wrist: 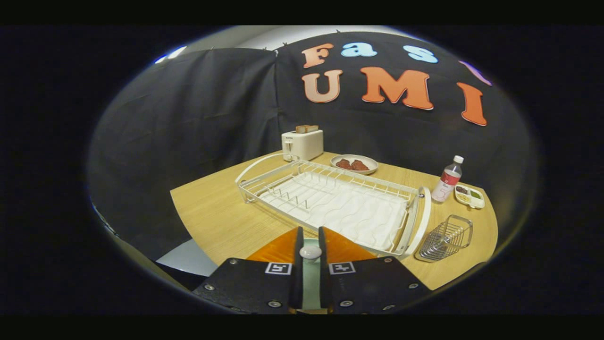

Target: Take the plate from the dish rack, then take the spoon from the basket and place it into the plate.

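**Tongs clenched on a small white end, probably the spoon**

My tongs (310,230) are nearly closed, with a small rounded white knob pinched between the two fingers. I take it for the end of the spoon (310,251), held end-on towards the camera. It looks glazed and hard, like ceramic or stiff plastic. That would make it light and rigid, but slick and liable to chip if dropped. The grip sits on a rounded end, where a smooth piece can swivel or squirt out. A hold further along the shaft, across its flat sides, would be safer. I would move it slowly and set it down rather than let it fall.

The rack (339,208) lies at 12 o'clock just beyond the fingertips, with its slots bare. The wire basket (446,236) stands at 2 o'clock on the table (212,212), just beside the rack's near corner.

The rest of the spoon is hidden by the fingers, so I cannot tell which way its bowl faces. A pale strip shows in the gap below the knob. It may be the shaft or the plate underneath, and I cannot tell which. I cannot see clearly through the basket's wires either.

Further off are a toaster (302,144) at 12, a dish (373,165) of something reddish at 1, and a bottle (448,179) at 2.
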